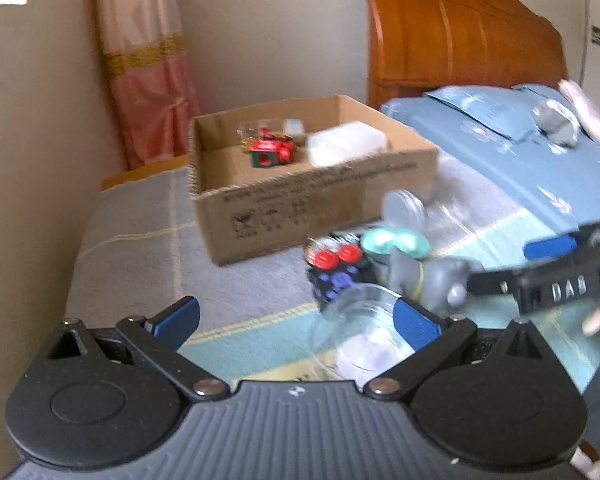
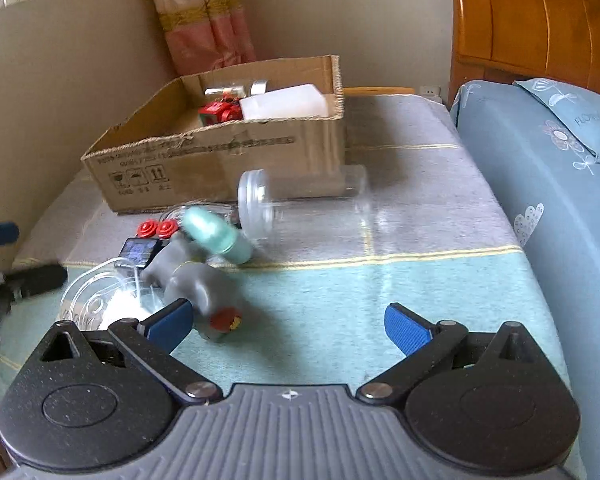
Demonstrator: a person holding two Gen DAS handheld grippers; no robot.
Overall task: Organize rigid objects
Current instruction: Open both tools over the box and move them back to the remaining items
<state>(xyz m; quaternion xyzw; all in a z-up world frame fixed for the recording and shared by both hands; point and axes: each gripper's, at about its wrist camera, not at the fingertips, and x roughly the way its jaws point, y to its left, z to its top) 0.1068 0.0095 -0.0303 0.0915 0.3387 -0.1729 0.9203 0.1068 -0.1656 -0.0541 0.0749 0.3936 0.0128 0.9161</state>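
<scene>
Bed, woven blanket (image 2: 400,280) in grey and teal bands. Corrugated cardboard box (image 2: 220,160) at far edge holds red toy (image 2: 220,111) and white plastic tub (image 2: 284,106). Before box, loose pile: clear jar (image 2: 300,204) on its side, grey rubbery figure (image 2: 192,284), mint rounded bottle (image 2: 216,236), black gadget (image 2: 140,250) with red buttons. Left gripper (image 1: 296,322) jaws spread wide, empty. Right gripper (image 2: 288,322) jaws likewise apart, empty, just beside figure.

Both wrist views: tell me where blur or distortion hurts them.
Left wrist view: motion blur smears the grey toy and the right gripper; the cardboard box print is unreadable. Right wrist view: sharper, but the teal bottle is smeared, and fisheye bends the headboard.
</scene>
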